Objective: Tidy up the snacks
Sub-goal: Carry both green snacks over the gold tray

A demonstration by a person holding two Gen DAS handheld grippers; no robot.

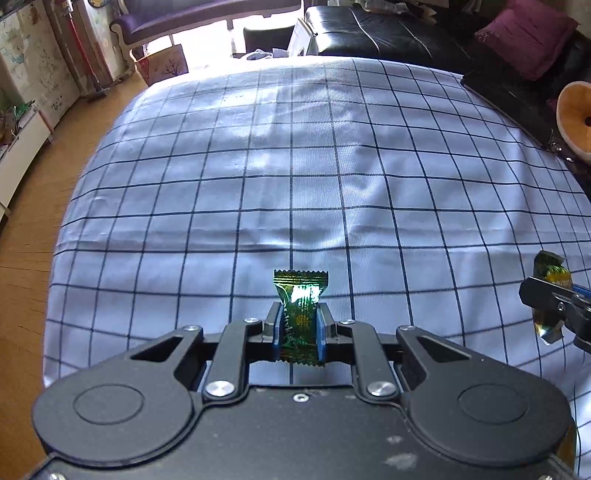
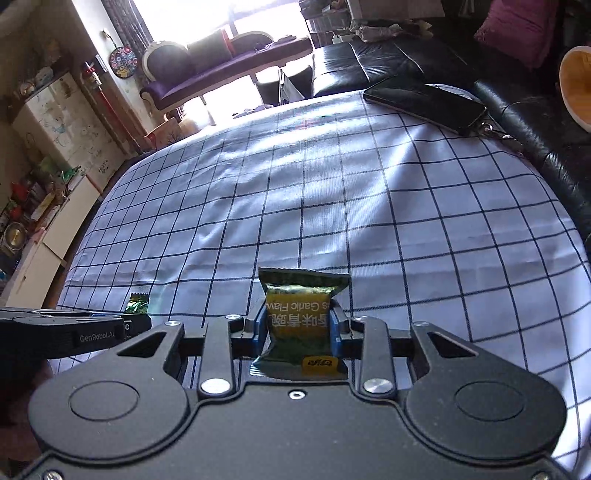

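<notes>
Your left gripper pinches a green candy; right gripper clamps a garlic snack packet above the checked cloth. Slick wrappers may slip from your grip.

The tablecloth is pale blue-white with a dark navy grid. The small candy wrapper low in the left wrist view is shiny green with gold print, between blue pads on black metal. The snack packet is dark green with a yellow panel and white lettering; a purple cushion sits upper right.
</notes>
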